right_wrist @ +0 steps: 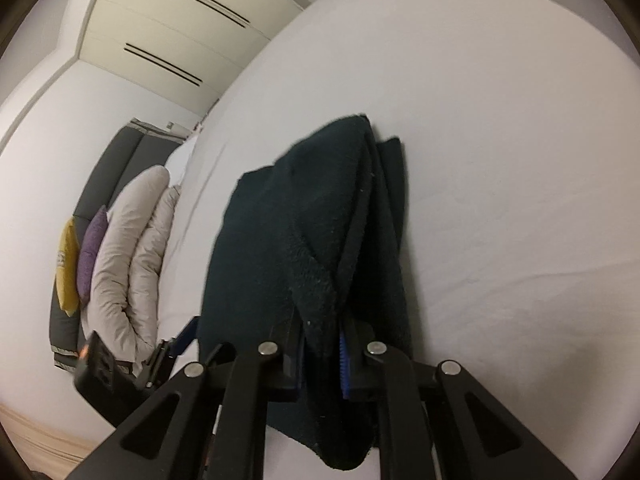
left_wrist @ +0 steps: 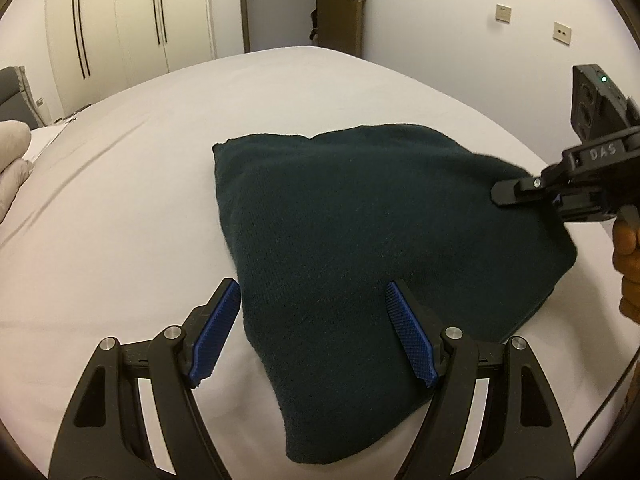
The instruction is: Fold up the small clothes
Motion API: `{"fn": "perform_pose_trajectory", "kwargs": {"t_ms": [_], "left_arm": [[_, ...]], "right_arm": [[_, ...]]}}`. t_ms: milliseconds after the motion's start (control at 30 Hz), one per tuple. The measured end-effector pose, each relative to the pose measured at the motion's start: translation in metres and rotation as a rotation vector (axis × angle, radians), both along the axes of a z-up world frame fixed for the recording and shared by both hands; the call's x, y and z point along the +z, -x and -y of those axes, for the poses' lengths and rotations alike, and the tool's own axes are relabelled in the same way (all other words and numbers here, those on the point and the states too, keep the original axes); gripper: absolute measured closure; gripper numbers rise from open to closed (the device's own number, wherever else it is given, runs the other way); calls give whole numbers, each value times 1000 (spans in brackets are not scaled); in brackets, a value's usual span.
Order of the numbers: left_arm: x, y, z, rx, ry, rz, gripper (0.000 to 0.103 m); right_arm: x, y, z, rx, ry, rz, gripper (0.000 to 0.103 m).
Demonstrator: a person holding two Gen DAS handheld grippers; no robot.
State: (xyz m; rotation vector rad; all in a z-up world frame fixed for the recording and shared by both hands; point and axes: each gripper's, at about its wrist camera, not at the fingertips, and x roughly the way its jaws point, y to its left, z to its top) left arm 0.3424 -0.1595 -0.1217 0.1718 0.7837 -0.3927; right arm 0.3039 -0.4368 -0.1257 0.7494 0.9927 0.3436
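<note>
A dark green knitted garment (left_wrist: 360,248) lies folded on the white bed (left_wrist: 120,220). My left gripper (left_wrist: 312,296) is open, its blue pads on either side of the garment's near left edge, holding nothing. My right gripper (left_wrist: 520,192) comes in from the right and is shut on the garment's right edge. In the right wrist view the right gripper (right_wrist: 322,344) pinches a thick fold of the dark garment (right_wrist: 304,220) and holds that edge raised off the sheet. The left gripper (right_wrist: 176,344) shows at the lower left of that view.
A folded beige duvet (right_wrist: 128,248) with a purple cushion (right_wrist: 92,256) and a yellow cushion (right_wrist: 66,264) lies at the grey headboard (right_wrist: 104,172). White wardrobes (left_wrist: 120,20) and a door (left_wrist: 340,0) stand beyond the bed. White sheet surrounds the garment.
</note>
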Motion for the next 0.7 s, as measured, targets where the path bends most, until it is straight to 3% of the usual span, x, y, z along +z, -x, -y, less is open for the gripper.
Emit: {"fn": "perform_pose_trajectory", "kwargs": {"t_ms": [67, 133, 200, 233, 433, 533, 600, 700], "left_arm": [[-7, -1, 3, -8, -6, -10, 28], [-18, -5, 4, -4, -26, -32, 25], [-34, -14, 2, -12, -5, -92, 24], [-36, -15, -3, -13, 27, -107, 24], [-37, -22, -11, -39, 38, -139, 24], [-37, -24, -14, -46, 49, -142, 24], [-39, -26, -16, -43, 49, -138, 24], [-46, -32, -7, -49, 41, -162, 23]], "right_arm": [[-9, -1, 0, 10, -9, -20, 90], [-38, -10, -10, 31, 6, -92, 90], [-57, -12, 2, -17, -104, -106, 90], [-57, -10, 6, -35, -136, -99, 88], [-26, 13, -4, -55, 19, -61, 69], [-13, 34, -12, -37, 35, -15, 65], [-23, 39, -19, -10, 86, -39, 66], [-39, 46, -15, -18, 118, -14, 83]]}}
